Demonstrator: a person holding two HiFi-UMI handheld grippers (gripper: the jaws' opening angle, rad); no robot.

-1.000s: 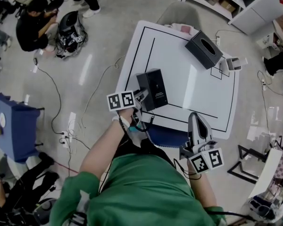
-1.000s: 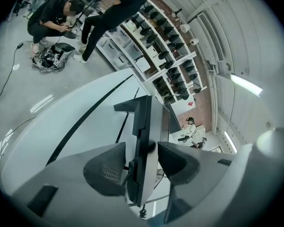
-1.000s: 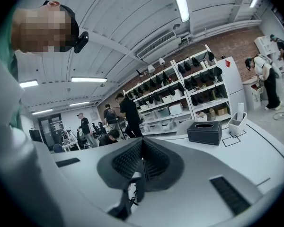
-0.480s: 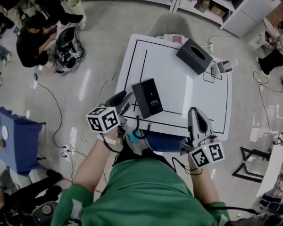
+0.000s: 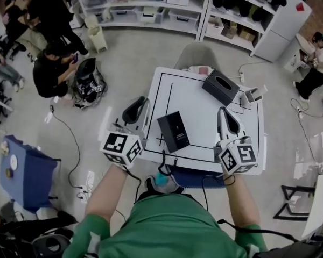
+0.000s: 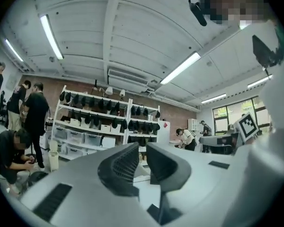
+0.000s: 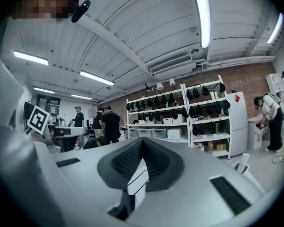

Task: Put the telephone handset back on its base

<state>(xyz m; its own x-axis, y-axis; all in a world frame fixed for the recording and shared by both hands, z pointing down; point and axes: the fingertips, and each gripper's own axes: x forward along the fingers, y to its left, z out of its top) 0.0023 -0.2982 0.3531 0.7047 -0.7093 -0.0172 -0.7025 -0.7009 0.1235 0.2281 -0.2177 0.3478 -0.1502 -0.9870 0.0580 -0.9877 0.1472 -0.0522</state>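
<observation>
My left gripper (image 5: 133, 110) has come away from the black box-shaped telephone (image 5: 174, 131) and risen, its jaws now together on nothing. My right gripper (image 5: 229, 123) is closed and empty too. The telephone lies between them on the white table (image 5: 204, 109), its handset apparently seated, so I judge the task done.

The telephone (image 5: 173, 131) lies on the table (image 5: 204, 122) at mid-frame. A tissue box (image 5: 220, 87) sits toward the upper right, with a holder (image 5: 252, 94) just beside it.
</observation>
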